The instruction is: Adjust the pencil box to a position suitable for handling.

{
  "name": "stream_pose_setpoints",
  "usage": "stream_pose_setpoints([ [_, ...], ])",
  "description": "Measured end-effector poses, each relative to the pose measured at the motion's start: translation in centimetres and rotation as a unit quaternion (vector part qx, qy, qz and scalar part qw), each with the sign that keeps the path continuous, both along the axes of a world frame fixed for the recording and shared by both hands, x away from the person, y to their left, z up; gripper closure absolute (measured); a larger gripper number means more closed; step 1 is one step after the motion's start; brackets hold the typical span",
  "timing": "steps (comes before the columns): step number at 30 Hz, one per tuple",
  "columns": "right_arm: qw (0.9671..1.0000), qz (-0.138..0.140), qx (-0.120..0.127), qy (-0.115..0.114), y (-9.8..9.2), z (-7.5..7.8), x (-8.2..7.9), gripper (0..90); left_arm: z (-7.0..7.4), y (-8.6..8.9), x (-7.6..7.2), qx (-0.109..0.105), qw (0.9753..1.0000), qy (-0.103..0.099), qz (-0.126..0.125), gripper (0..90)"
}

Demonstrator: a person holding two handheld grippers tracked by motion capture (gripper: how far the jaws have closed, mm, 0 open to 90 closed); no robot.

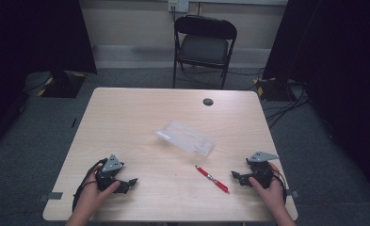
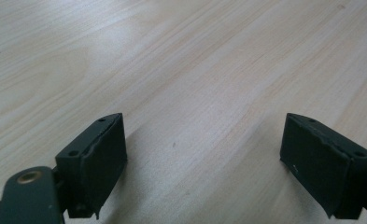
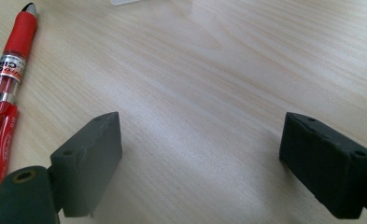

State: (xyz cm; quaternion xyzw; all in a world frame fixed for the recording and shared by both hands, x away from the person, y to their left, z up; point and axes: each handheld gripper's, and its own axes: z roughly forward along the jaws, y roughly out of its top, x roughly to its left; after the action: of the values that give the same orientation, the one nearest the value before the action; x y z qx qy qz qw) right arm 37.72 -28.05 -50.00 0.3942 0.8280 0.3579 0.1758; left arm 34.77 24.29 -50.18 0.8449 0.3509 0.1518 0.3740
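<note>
Dim room: black folding chair (image 1: 205, 47) behind pale wooden table (image 1: 140, 113), grey carpet (image 1: 27, 136), dark curtains (image 1: 36, 33).

Pale wood-grain table (image 1: 140, 117), light beige with fine streaks running across it. On it, a bright red pen (image 1: 212, 179) with a clear barrel section, a white printed band and a grey tip. Beside it, a see-through plastic case (image 1: 186, 136), glassy with whitish edges. Left gripper (image 1: 132, 182) is matte black with a grey plate on top; right gripper (image 1: 234, 175) the same black and grey. Beyond the table, a black folding chair (image 1: 205, 44) on dark grey carpet.
</note>
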Motion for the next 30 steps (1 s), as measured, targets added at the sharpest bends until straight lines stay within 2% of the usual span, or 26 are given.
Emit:
stream_pose_setpoints([
  [10,1.0,0.004,0.003,0.0,0.5,0.0,0.3,13.3,0.0,0.0,0.0,0.0,1.0,0.002,-0.002,14.1],
  [16,0.9989,0.044,-0.007,-0.013,2.9,1.2,1.1,16.9,0.0,0.1,0.0,0.001,1.0,0.0,-0.003,14.1],
  [20,0.9981,0.058,0.002,-0.019,4.5,2.0,1.9,18.8,0.0,0.0,0.0,-0.001,1.0,0.002,-0.001,14.1],
  [24,0.9979,0.061,0.004,-0.021,5.2,2.1,2.6,20.1,0.0,0.0,0.0,0.001,1.0,0.0,-0.002,14.1],
  [26,0.9979,0.06,0.021,-0.015,5.5,1.9,3.3,20.9,0.0,0.0,0.0,0.0,1.0,0.002,-0.002,14.1],
  [30,0.9985,0.05,0.021,-0.012,5.6,1.8,4.0,22.0,0.0,0.0,0.0,0.001,1.0,0.0,-0.002,14.1],
])
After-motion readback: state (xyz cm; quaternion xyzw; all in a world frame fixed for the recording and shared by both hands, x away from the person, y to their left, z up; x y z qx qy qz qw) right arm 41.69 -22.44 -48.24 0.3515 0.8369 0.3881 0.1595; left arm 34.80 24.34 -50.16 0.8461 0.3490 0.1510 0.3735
